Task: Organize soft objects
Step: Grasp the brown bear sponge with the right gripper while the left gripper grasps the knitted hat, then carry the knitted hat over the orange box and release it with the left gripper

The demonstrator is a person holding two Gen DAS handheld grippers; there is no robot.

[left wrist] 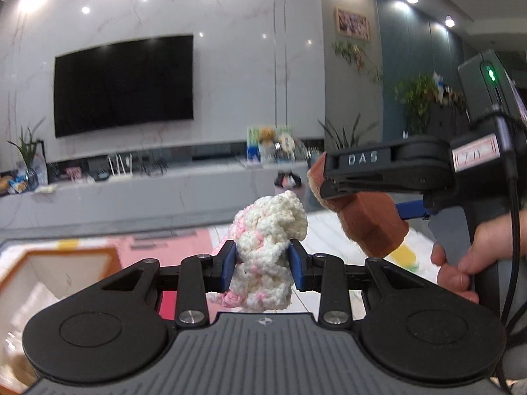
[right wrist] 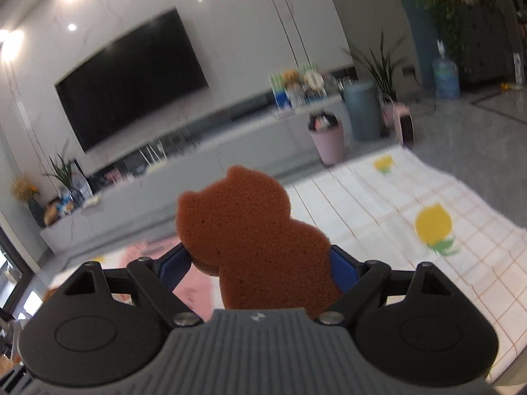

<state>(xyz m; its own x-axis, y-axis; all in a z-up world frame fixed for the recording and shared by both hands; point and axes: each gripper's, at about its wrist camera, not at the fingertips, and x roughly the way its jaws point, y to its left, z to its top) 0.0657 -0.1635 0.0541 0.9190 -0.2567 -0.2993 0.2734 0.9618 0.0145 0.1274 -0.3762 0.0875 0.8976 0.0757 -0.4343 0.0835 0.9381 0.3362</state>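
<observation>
Tongs raised over checked cloth [right wrist: 378, 204], television [left wrist: 123, 85] behind

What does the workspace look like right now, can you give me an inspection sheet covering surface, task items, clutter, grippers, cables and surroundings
Surface: checked cloth with yellow fruit print below the grippers; pink patch to its left.
Job's things: white and pink crocheted piece and brown bear-shaped sponge, both held up in the air. Open box with orange rim at lower left.
Clutter: nothing seen on the cloth in view.
Grippers: left gripper shut on the crocheted piece; right gripper shut on the sponge.
Cables: black cable hanging along the right gripper's handle.
Surroundings: wall television, low grey cabinet with small items, potted plants, pink bin.
</observation>
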